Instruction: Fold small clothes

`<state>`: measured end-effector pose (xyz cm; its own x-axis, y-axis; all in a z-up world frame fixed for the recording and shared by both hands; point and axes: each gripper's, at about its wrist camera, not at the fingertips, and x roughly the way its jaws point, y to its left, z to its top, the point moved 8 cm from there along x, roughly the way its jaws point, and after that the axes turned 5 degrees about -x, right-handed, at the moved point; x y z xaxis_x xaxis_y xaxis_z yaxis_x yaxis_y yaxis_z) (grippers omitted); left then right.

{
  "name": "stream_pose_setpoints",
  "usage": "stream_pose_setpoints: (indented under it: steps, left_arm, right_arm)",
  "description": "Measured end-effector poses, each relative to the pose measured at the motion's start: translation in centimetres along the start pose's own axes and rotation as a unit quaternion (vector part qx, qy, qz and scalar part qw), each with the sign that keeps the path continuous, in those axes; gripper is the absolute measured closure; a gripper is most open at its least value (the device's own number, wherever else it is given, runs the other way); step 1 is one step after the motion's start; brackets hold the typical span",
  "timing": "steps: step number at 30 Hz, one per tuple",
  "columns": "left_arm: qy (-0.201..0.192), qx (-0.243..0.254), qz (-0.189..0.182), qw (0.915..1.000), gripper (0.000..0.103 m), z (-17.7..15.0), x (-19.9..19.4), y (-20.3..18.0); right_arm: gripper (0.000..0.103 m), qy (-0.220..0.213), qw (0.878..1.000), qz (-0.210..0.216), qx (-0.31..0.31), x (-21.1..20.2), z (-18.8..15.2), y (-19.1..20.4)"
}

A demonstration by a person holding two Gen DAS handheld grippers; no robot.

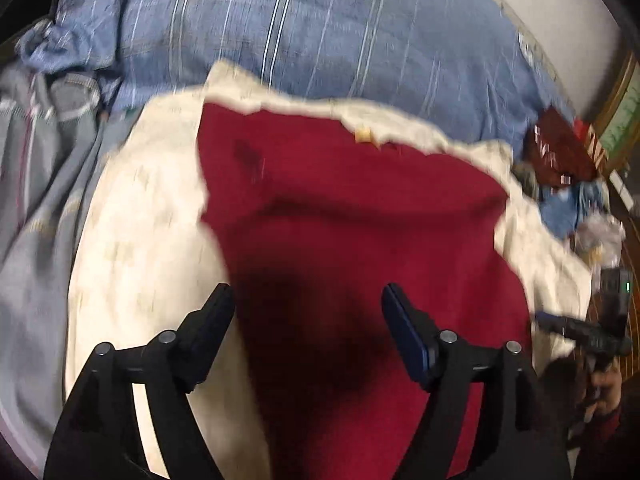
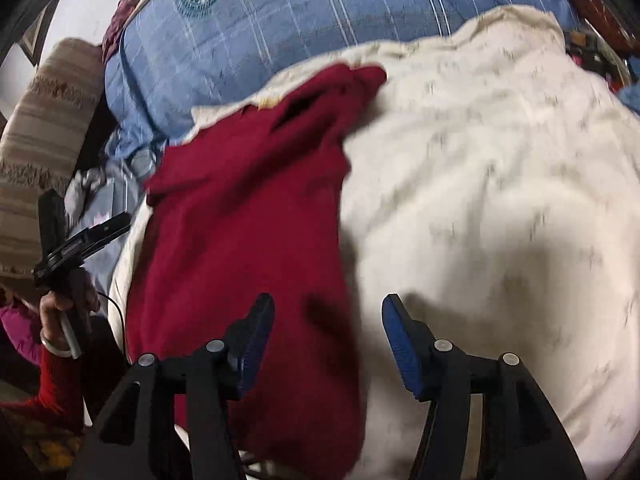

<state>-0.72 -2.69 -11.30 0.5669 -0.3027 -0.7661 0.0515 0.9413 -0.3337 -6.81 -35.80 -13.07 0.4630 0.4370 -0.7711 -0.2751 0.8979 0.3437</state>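
Left wrist — cream blanket (image 1: 132, 232) over blue striped quilt (image 1: 320, 40), red garment (image 1: 352, 240) atop.

Cream blanket (image 2: 500, 200) lies bare right of the red garment (image 2: 248, 240); the blue pillow (image 2: 320, 20) blocks the bed's far edge.

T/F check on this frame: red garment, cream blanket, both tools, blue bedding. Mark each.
1. The red garment lies on a cream blanket. True.
2. The left tool is clamped on the garment. False: its jaws stand open with nothing pinched between them.
3. The right tool is open. True.
4. The blue striped bedding covers the garment. False: it lies beyond the blanket, away from the tools.
5. The garment is green. False: it is dark red.
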Motion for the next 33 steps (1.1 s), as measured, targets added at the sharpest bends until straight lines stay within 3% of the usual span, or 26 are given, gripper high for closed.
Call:
stream_pose_setpoints:
  steps: [6, 11, 12, 13, 14, 19, 22, 27, 30, 31, 32, 33]
  left_arm:
    - [0.032, -0.005, 0.018, 0.9993, 0.027, -6.3, -2.4, 0.7]
    - [0.061, -0.024, 0.013, 0.9978, 0.027, -9.5, -1.5, 0.9]
    - [0.065, -0.027, 0.014, 0.9975, 0.027, -9.7, -1.2, 0.9]
    - [0.063, -0.028, 0.015, 0.9975, 0.027, -9.8, -1.0, 0.8]
    - [0.057, -0.024, 0.015, 0.9980, 0.027, -9.7, -1.0, 0.5]
    - [0.062, -0.013, 0.007, 0.9980, 0.027, -9.9, -1.3, -0.6]
    - [0.063, -0.009, 0.005, 0.9980, 0.027, -10.6, -2.1, -0.9]
    - [0.058, -0.010, 0.007, 0.9982, 0.027, -11.6, -2.7, -0.7]
    - [0.068, -0.016, 0.017, 0.9974, 0.027, -12.2, -2.6, -0.3]
    - [0.065, -0.018, 0.016, 0.9976, 0.027, -12.3, -2.9, -0.2]
    - [0.061, -0.020, 0.013, 0.9978, 0.027, -12.4, -3.2, -0.2]
    - [0.057, -0.023, 0.008, 0.9981, 0.027, -12.6, -3.5, -0.1]
  right_arm:
    - [0.044, 0.014, 1.000, 0.023, 0.006, 1.2, -2.2, 0.2]
    - [0.051, 0.005, 0.999, 0.024, -0.025, 1.9, -2.0, 1.2]
    - [0.063, 0.002, 0.999, 0.022, -0.031, 2.1, -1.9, 1.3]
    - [0.088, 0.002, 0.999, 0.010, -0.041, 2.3, -1.7, 1.3]
    - [0.095, 0.002, 0.999, 0.002, -0.044, 2.4, -1.7, 1.2]
    - [0.095, -0.004, 0.998, -0.024, -0.061, -1.0, -3.3, 1.1]
    - [0.095, 0.003, 1.000, 0.006, -0.023, -2.8, -5.6, 0.6]
    - [0.096, 0.029, 0.999, 0.001, 0.013, -1.5, -7.8, -1.2]
    - [0.089, 0.015, 0.999, 0.014, 0.040, -2.1, -7.4, -1.6]
    - [0.082, 0.014, 0.999, 0.018, 0.032, -2.5, -7.4, -1.4]
    - [0.073, 0.012, 0.999, 0.020, 0.024, -2.7, -7.5, -1.2]
    - [0.051, 0.009, 0.999, 0.024, 0.019, -2.9, -7.7, -0.9]
